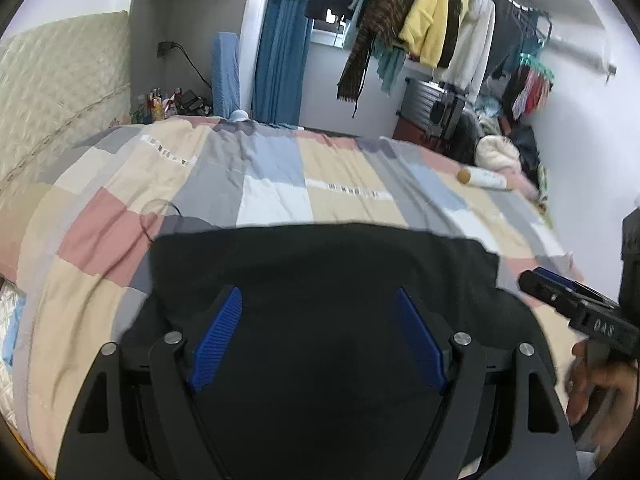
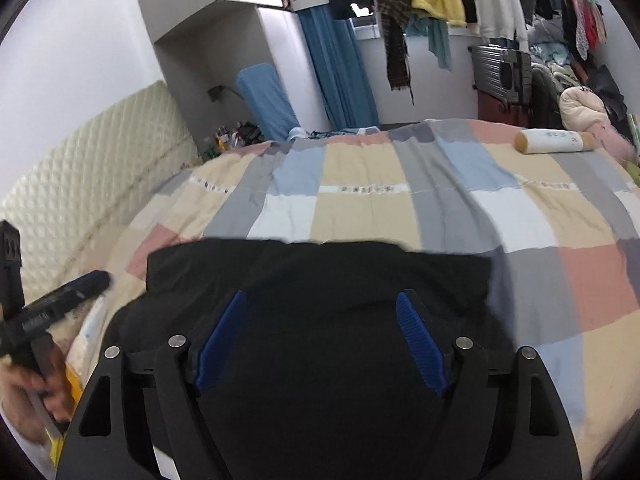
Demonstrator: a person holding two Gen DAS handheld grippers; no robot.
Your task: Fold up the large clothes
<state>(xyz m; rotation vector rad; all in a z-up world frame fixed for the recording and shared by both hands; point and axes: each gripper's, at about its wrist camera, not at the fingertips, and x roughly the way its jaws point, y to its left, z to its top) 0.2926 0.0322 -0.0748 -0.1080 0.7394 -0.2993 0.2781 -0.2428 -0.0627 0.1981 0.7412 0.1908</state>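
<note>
Patchwork bedding in beige, grey, pink, pale blue and white squares [image 1: 280,184] covers a wide bed that fills the middle of both wrist views, with a quilted cream headboard [image 1: 60,92] off to the left of the claws. Beyond the bed's far edge hang a long blue curtain [image 1: 280,56] and a crowded rail of hanging clothes [image 1: 424,20], among them a yellow fleece jacket and a brown striped scarf.

A large black garment [image 1: 320,268], folded into a broad flat shape with a straight far edge, lies on the bedding directly under and ahead of both claws. The left gripper [image 1: 319,340] is spread wide, its ribbed blue pads [image 1: 218,336] well apart, and nothing is pinched between them; the black cloth is only seen below the gap. The right gripper [image 2: 320,344] is likewise spread wide above the same garment, its own blue pads [image 2: 420,340] clear of the cloth.

From the left wrist view the right gripper [image 1: 576,300] shows at the right edge, held by a hand [image 1: 596,388]. From the right wrist view the left gripper [image 2: 64,300] appears at the left edge, gripped by a hand [image 2: 36,396].

Far ahead and to the right of the claws, a white cylindrical bottle with a tan cap [image 2: 554,141] lies on its side on the bedding.
</note>
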